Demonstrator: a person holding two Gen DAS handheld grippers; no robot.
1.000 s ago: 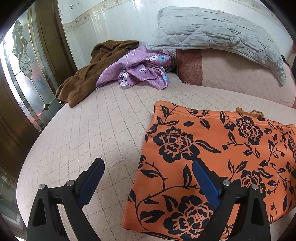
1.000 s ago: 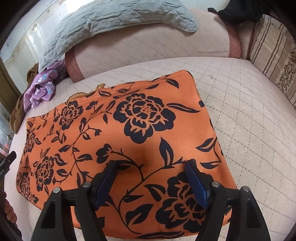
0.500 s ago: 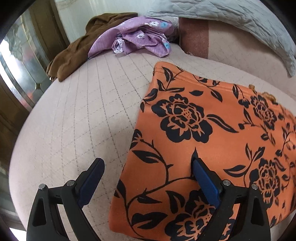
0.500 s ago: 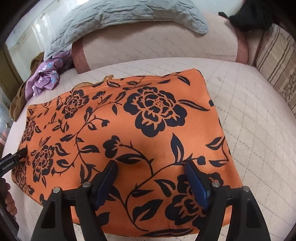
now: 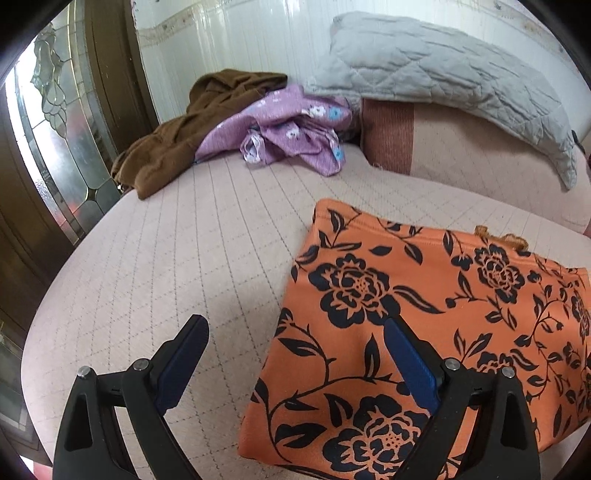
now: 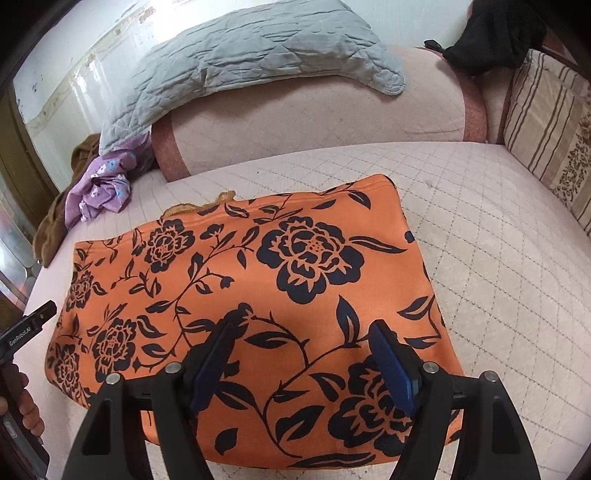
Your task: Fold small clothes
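An orange garment with black flowers (image 5: 424,325) lies folded flat in a rectangle on the pink quilted bed (image 5: 184,266). It also shows in the right wrist view (image 6: 258,288). My left gripper (image 5: 295,328) is open and empty, above the garment's left edge. My right gripper (image 6: 301,332) is open and empty, above the garment's near right part. The left gripper's body (image 6: 26,328) shows at the left edge of the right wrist view.
A purple flowered cloth (image 5: 288,129) and a brown garment (image 5: 192,125) lie heaped at the back left. A grey quilted pillow (image 5: 461,81) rests on a pink bolster (image 6: 314,118). A striped cushion (image 6: 546,125) and black cloth (image 6: 495,33) sit at the right. A glass door (image 5: 55,147) stands left.
The left gripper dipped toward the garment's left edge, then pulled back and up. The right gripper drew back slightly. The garment has not moved and both grippers stay open.
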